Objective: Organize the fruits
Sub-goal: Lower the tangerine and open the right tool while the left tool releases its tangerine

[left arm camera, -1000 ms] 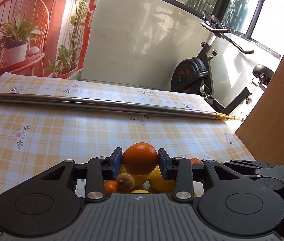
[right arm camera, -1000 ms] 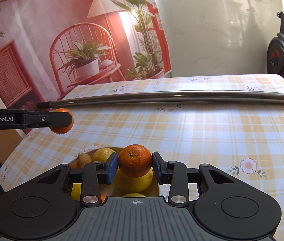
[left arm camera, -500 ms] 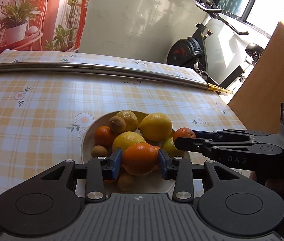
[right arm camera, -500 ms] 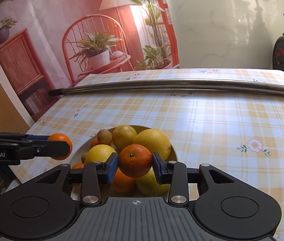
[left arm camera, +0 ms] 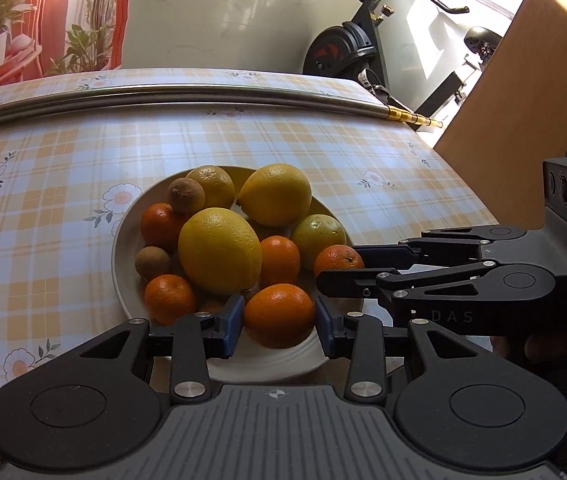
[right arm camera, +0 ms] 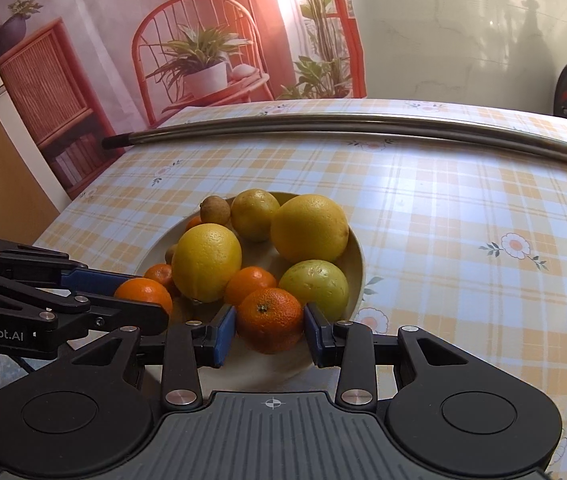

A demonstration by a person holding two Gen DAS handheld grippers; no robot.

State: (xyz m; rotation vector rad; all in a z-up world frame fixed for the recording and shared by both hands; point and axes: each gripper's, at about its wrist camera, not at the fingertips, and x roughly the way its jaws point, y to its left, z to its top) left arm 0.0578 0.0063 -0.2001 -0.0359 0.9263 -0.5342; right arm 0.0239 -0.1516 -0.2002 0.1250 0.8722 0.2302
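Observation:
A white plate (left arm camera: 120, 248) on the checked tablecloth holds lemons, small oranges and brown kiwis. My left gripper (left arm camera: 279, 320) is shut on an orange (left arm camera: 279, 314) just above the plate's near rim. In the right wrist view the same gripper (right arm camera: 143, 299) comes in from the left with its orange (right arm camera: 141, 290). My right gripper (right arm camera: 269, 328) is shut on a second orange (right arm camera: 269, 318) over the near side of the plate (right arm camera: 357, 264). Seen from the left wrist, it (left arm camera: 341, 268) reaches in from the right with that orange (left arm camera: 335, 257) beside a green-yellow lemon (left arm camera: 317, 234).
A long metal pole (left arm camera: 243, 94) lies across the far part of the table. A wooden panel (left arm camera: 523, 80) stands to the right, with an exercise bike (left arm camera: 347, 48) behind it. A hand (left arm camera: 543, 346) holds the right gripper. The table's near edge lies just under both grippers.
Both grippers have tipped down and sunk toward the plate, each still holding its orange. The two have drawn closer together over the plate's near side.

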